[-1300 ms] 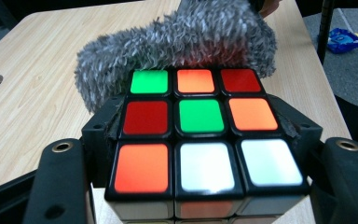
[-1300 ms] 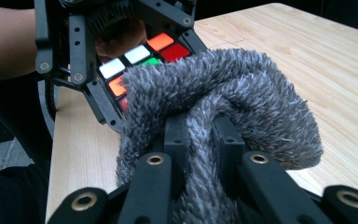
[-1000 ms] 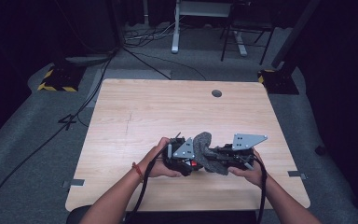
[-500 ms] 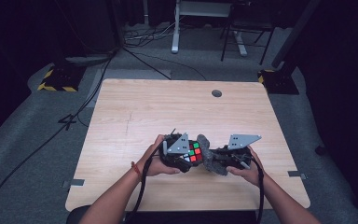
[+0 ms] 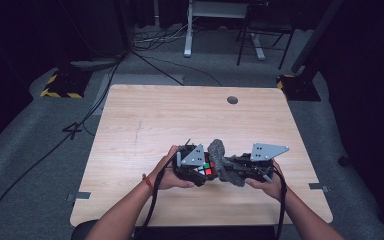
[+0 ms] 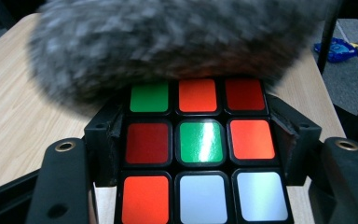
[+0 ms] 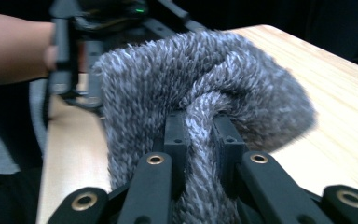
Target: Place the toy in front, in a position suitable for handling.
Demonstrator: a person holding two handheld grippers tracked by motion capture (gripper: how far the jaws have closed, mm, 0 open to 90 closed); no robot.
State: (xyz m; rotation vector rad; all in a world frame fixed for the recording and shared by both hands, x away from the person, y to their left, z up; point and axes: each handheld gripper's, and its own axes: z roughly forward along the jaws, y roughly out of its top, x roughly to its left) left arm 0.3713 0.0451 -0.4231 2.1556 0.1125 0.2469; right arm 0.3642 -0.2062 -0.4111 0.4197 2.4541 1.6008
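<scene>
since half a second ago the puzzle cube (image 5: 206, 169) has turned in the left gripper (image 5: 200, 170), so fewer of its coloured squares face the high view now, and the grey triangular plate (image 5: 195, 155) on that gripper has tipped further over it; a second ago the cube's colours barely showed from above. both hands sit at almost the same spot over the near part of the wooden bench (image 5: 145, 120). left gripper's fingers (image 6: 103, 144) are closed on the cube (image 6: 198, 149), one pad pressing each side, with green, orange, red and white squares facing its camera. just beyond the fingertips a grey fluffy cloth (image 6: 168, 42) lies against the cube's far edge and covers the top of that face. right gripper (image 7: 199, 135) has its fingers (image 7: 175, 135) pinched narrow on a fold of the same cloth (image 7: 200, 84), which bulges up and outward past the fingertips. in the high view the cloth (image 5: 220, 160) stands between the two grippers, touching the cube on its left and held by the right gripper (image 5: 240, 172) on its other side. the person's left hand (image 5: 167, 175) and right hand (image 5: 267, 185) grip the tools from the near edge of the bench.
</scene>
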